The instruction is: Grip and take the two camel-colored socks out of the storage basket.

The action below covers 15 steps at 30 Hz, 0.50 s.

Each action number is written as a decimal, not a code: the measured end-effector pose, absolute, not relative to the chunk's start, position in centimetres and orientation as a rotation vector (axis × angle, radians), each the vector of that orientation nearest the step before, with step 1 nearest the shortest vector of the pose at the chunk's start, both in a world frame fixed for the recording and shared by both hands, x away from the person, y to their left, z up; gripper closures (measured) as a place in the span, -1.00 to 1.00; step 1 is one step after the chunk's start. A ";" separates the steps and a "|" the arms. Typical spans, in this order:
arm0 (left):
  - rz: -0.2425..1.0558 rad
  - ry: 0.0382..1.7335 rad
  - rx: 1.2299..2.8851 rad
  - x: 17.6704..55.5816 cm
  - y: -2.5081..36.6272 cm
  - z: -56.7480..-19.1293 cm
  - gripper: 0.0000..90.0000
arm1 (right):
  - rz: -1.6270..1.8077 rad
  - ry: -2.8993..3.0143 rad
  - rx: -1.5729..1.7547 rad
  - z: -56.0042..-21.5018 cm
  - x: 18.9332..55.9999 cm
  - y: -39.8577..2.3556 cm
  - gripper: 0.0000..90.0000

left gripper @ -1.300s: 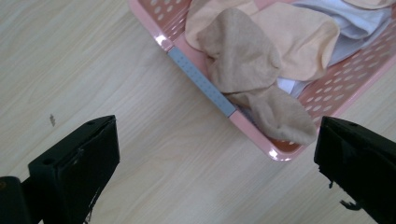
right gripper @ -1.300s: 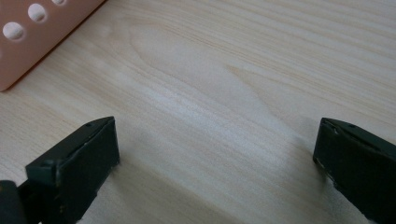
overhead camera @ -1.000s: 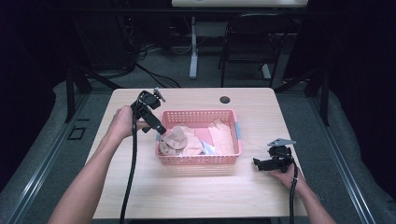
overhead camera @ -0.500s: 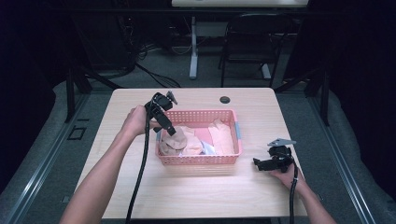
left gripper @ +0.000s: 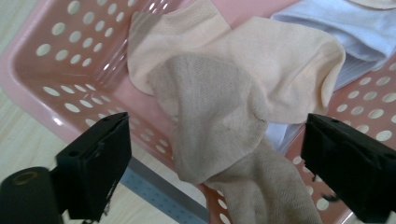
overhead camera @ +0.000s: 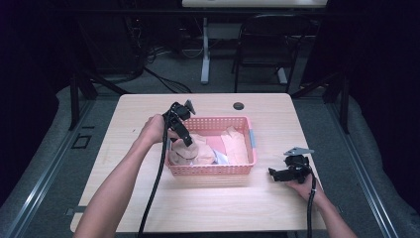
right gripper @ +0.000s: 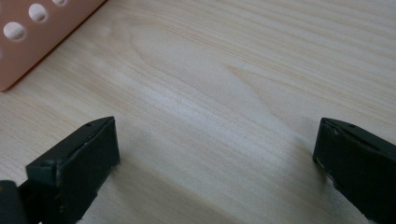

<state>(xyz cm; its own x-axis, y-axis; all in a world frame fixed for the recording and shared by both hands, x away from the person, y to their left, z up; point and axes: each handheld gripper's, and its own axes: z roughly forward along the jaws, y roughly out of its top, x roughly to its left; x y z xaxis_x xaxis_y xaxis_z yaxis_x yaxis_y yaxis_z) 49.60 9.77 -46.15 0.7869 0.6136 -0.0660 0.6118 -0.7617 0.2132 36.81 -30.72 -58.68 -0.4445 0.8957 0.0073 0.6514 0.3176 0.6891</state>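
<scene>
From the high view, a pink basket (overhead camera: 212,168) is seen at the middle of the desk (overhead camera: 124,193), with socks heaped inside it. The left tongs (overhead camera: 187,143) are held over the basket's left end, pointing down into it; the right tongs (overhead camera: 275,173) are rested on the desk well to the basket's right, so the left hand is plainly the nearer one.

In the left gripper view, the jaws are spread wide and nothing is held between them. A tan sock (left gripper: 219,135) is draped over the basket's near rim, directly ahead between the jaws, its long axis running away from the camera, roughly along the line of approach. A cream sock (left gripper: 280,60) lies under it, and a pale blue one (left gripper: 355,28) beyond; how far above the tan sock the jaws are cannot be judged.

In the right gripper view, the jaws are likewise spread wide and empty over bare desk, the basket's corner (right gripper: 42,32) being seen at upper left.
</scene>
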 end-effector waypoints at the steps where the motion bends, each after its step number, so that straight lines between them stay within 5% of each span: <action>1: 0.018 0.962 2.745 49.6 9.8 -46.2 -0.70 | 0.885 2.211 1.376 -58.7 36.8 -30.7 -1.00; 15: 0.044 1.013 2.724 49.5 10.3 -48.7 0.28 | 0.883 2.211 1.377 -58.7 36.8 -30.7 -1.00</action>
